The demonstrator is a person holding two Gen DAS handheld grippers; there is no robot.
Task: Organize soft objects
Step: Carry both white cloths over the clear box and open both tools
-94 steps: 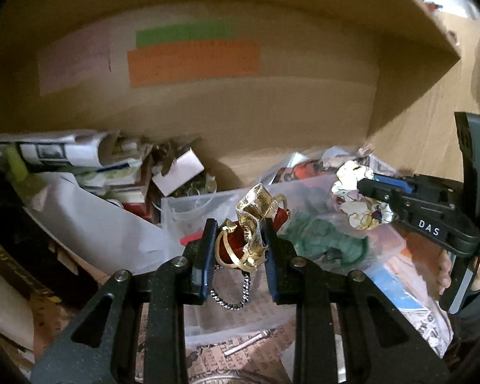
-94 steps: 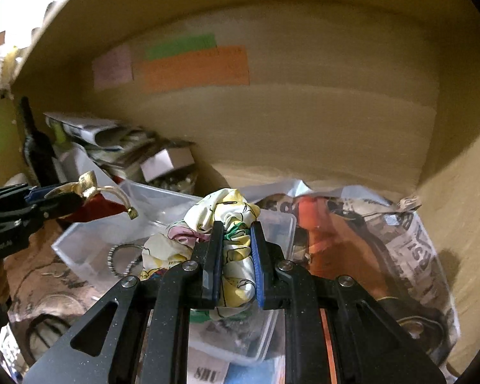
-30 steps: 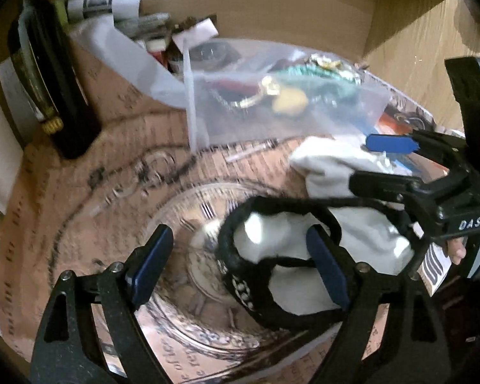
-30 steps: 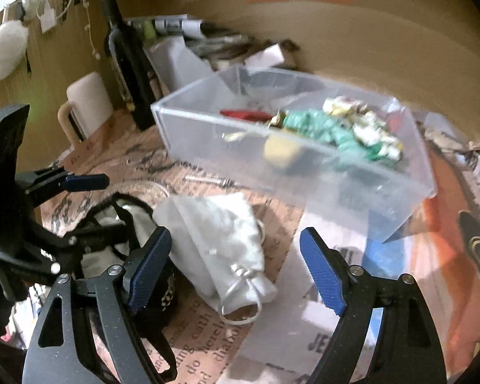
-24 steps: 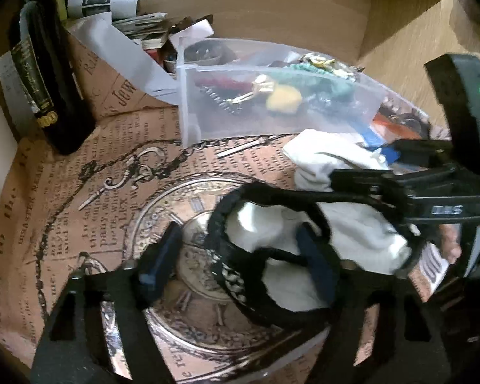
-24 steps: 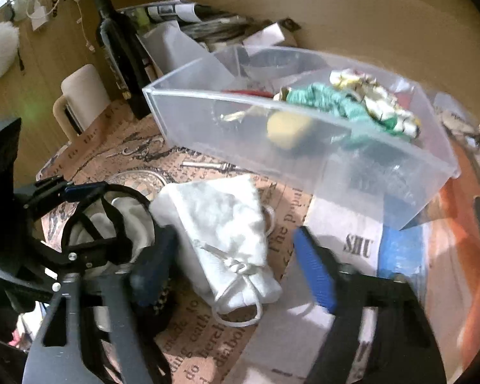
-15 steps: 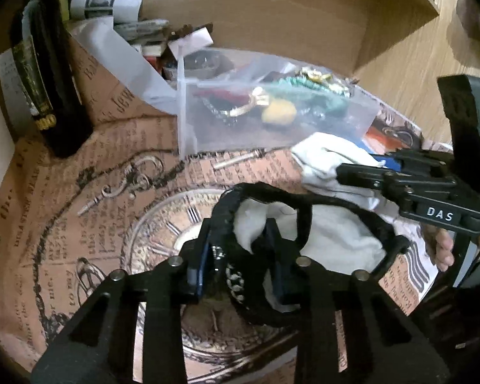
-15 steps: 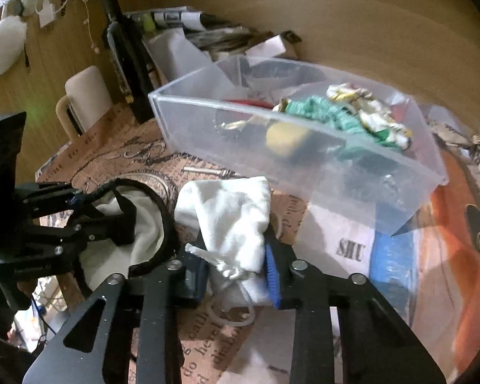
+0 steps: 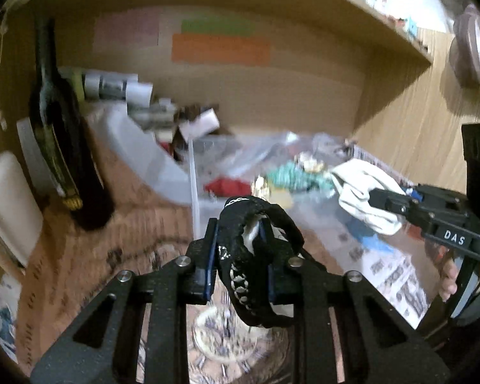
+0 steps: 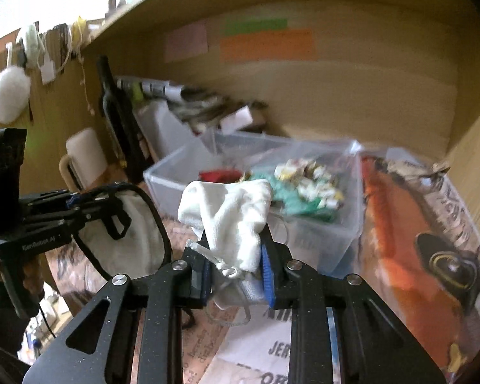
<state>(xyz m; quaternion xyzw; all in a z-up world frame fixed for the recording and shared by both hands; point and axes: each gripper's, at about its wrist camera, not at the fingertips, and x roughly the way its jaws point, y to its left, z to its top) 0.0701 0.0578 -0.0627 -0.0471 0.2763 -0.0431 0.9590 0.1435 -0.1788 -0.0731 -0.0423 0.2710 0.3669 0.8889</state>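
Observation:
My left gripper [image 9: 240, 240] is shut on a black-rimmed white pouch [image 9: 256, 256] and holds it lifted above the paper-covered table. The pouch also hangs at the left of the right wrist view [image 10: 128, 227]. My right gripper [image 10: 235, 256] is shut on a white drawstring bag [image 10: 230, 217], raised in front of the clear plastic bin [image 10: 323, 240]. The bag shows in the left wrist view [image 9: 364, 192] too. The bin [image 9: 195, 192] holds a green soft item [image 10: 291, 198], a floral scrunchie [image 10: 310, 179] and a red piece [image 10: 219, 174].
A dark wine bottle [image 9: 60, 147] and a white mug [image 9: 6, 204] stand at the left. Rolled papers and clutter [image 9: 137, 96] lie behind the bin against the wooden back wall. Printed newspaper sheets [image 10: 432, 240] cover the table at the right.
Both grippers closed on the pouch and the bag on the table, then lifted them up toward the bin. Earlier they held a gold-red item and a floral scrunchie, which now lie in the bin.

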